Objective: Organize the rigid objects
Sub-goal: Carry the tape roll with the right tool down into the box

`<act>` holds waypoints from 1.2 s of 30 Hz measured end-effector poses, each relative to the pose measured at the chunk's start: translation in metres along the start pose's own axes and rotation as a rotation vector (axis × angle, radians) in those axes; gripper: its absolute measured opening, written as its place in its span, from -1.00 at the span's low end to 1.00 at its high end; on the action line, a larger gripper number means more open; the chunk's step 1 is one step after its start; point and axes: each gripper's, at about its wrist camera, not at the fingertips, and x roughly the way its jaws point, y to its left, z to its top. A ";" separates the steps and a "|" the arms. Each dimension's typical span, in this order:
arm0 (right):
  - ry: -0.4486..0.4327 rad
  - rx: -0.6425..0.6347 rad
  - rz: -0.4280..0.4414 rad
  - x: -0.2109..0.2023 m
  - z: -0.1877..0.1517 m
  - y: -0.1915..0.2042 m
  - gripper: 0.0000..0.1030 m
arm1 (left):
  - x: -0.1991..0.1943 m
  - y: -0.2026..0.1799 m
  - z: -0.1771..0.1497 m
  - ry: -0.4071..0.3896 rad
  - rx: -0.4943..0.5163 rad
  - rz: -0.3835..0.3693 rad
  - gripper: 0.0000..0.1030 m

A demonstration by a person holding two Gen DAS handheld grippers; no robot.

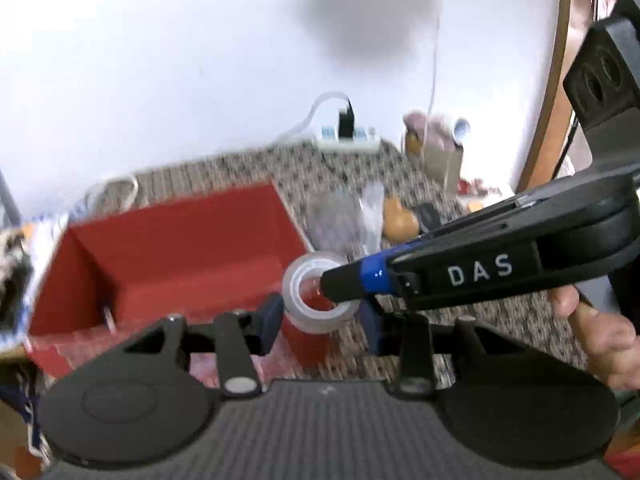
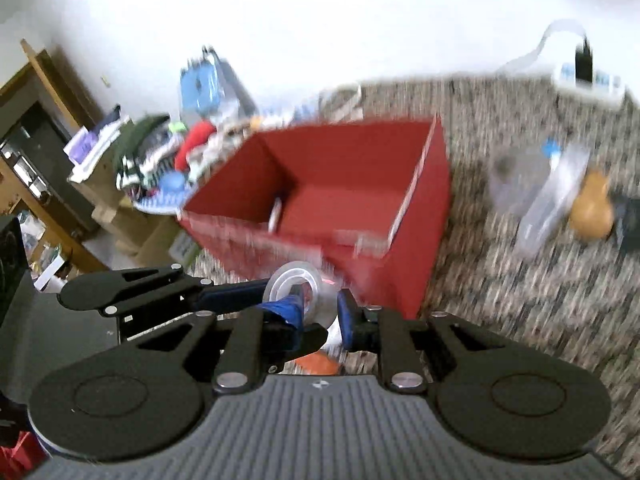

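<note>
Surface point(image 2: 520, 340): a speckled cloth is seen under everything, blurred in both views.
Red box point(image 2: 320, 184): it stands open-topped on the surface, just beyond the grippers.
Left gripper point(image 1: 316, 316): its jaws are part-spread around the outside of the tape roll; whether the pads press it cannot be told for certain.
Right gripper point(image 1: 340, 284): its jaws are pressed together, and the tip is pushed into the roll's core.
Tape roll point(image 1: 316, 292): it is held up in front of the red box's near wall. It is judged light, stiff and smooth-sided, so it is best gripped across the rim or hooked through the core.
Left view only: a hand point(image 1: 600, 332) on the right gripper.
Right view only: the red box's bare floor, clutter at left.
</note>
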 end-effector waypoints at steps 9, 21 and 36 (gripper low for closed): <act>-0.048 -0.046 -0.011 0.047 0.073 0.008 -1.00 | 0.025 0.067 0.052 -0.004 -0.048 0.049 -0.25; 0.128 0.040 -0.044 0.166 0.105 0.020 -1.00 | 0.095 0.174 0.045 0.200 -0.140 0.046 -0.25; 0.358 0.205 -0.080 0.270 0.103 0.008 -1.00 | 0.146 0.233 0.018 0.432 -0.173 0.090 -0.12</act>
